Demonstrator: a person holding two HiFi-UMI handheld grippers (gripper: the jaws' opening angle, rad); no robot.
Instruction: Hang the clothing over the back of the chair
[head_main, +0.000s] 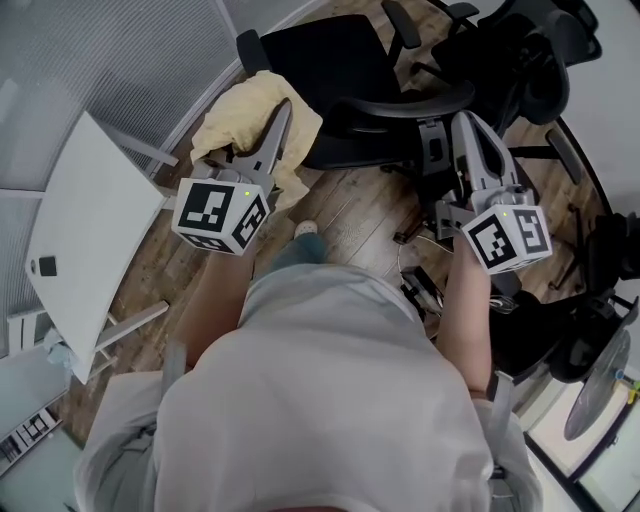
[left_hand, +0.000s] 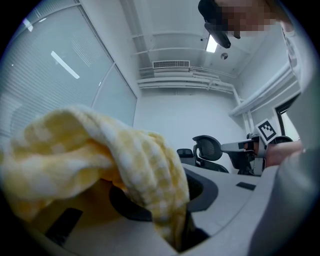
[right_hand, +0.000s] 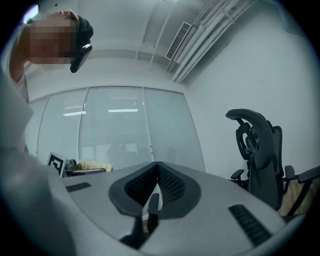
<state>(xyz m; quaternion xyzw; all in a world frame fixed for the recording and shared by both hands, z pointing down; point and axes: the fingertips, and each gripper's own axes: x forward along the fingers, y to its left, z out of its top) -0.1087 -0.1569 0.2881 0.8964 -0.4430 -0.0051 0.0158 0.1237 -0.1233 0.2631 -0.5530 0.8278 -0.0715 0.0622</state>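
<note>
A pale yellow checked cloth (head_main: 232, 115) hangs bunched from my left gripper (head_main: 278, 118), which is shut on it just left of a black office chair (head_main: 335, 65). In the left gripper view the cloth (left_hand: 100, 150) drapes over the jaws of the left gripper (left_hand: 182, 220) and hides most of them. My right gripper (head_main: 470, 128) is held to the right of that chair's curved back (head_main: 400, 105), shut, with nothing between its fingers. In the right gripper view the right gripper (right_hand: 155, 200) has its jaws together, and the cloth (right_hand: 92, 165) shows small at the left.
A white table (head_main: 90, 230) stands at the left by a glass wall. More black office chairs (head_main: 520, 50) crowd the upper right, and one tall chair (right_hand: 260, 150) stands to the right of the right gripper. A fan (head_main: 600, 385) sits at the lower right. The floor is wood.
</note>
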